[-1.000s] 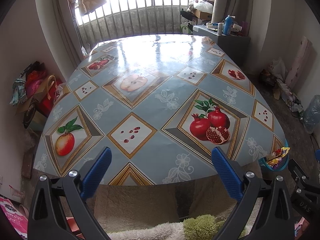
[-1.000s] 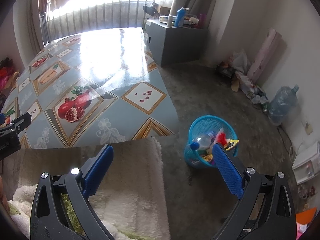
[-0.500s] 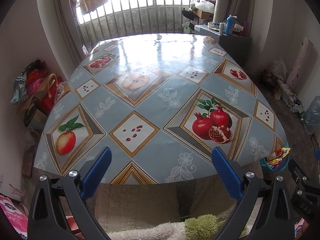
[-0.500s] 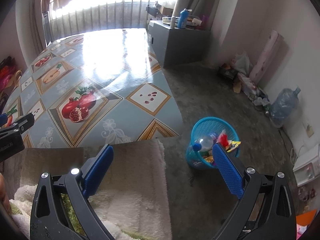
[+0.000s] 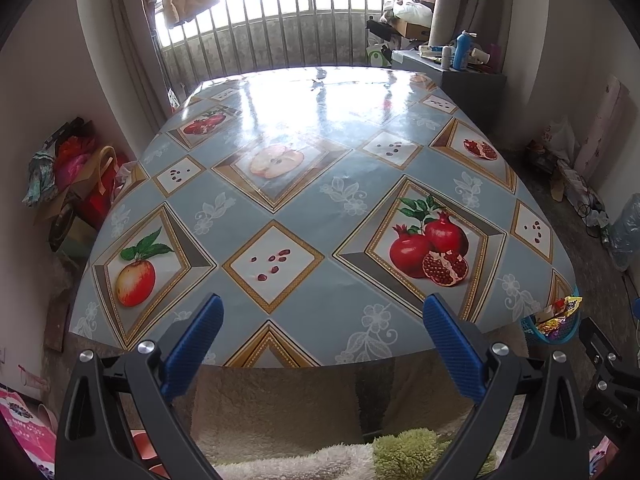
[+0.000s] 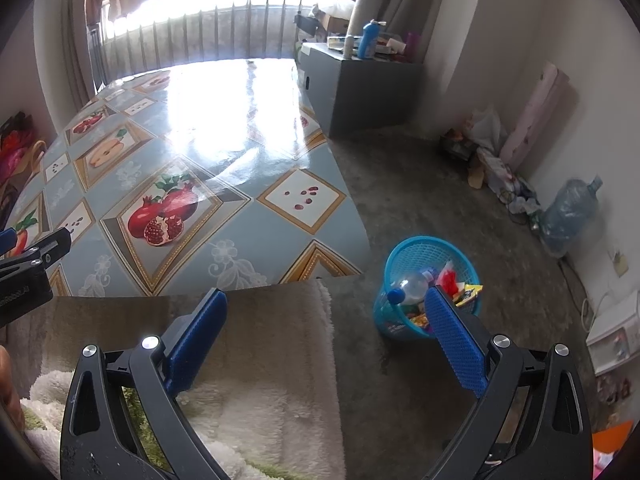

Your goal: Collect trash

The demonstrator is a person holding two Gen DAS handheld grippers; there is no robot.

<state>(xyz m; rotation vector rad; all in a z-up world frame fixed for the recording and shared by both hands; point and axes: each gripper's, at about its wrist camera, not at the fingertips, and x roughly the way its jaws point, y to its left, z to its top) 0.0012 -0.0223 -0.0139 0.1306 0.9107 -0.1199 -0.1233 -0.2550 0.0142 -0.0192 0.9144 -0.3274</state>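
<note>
Nearest to us, our left gripper [image 5: 320,320] hangs with its blue pads spread wide and nothing between them, just short of the near edge of the table [image 5: 320,184], and our right gripper [image 6: 326,314] is likewise spread apart and empty, over the shaggy rug [image 6: 260,380] and the bare concrete floor [image 6: 420,200]. Just beyond the right gripper's outer pad, on the floor beside the table's corner, stands the blue mesh wastebasket [image 6: 416,252], and that is where the trash now lies: a clear plastic bottle with a blue cap [image 6: 408,286] and bright snack wrappers [image 6: 466,292] that stick up past its rim. The fruit-print tablecloth shows no loose litter that we can make out, so we judge the collecting close to done. The risk from here, as we see it, is a careless swing of the right gripper: its outer pad overlaps the basket in view, and a knock could tip the light basket or flick the protruding wrappers onto the floor. Farther off, a grey cabinet [image 6: 360,88] stands by the balcony railing [image 5: 300,20].
</note>
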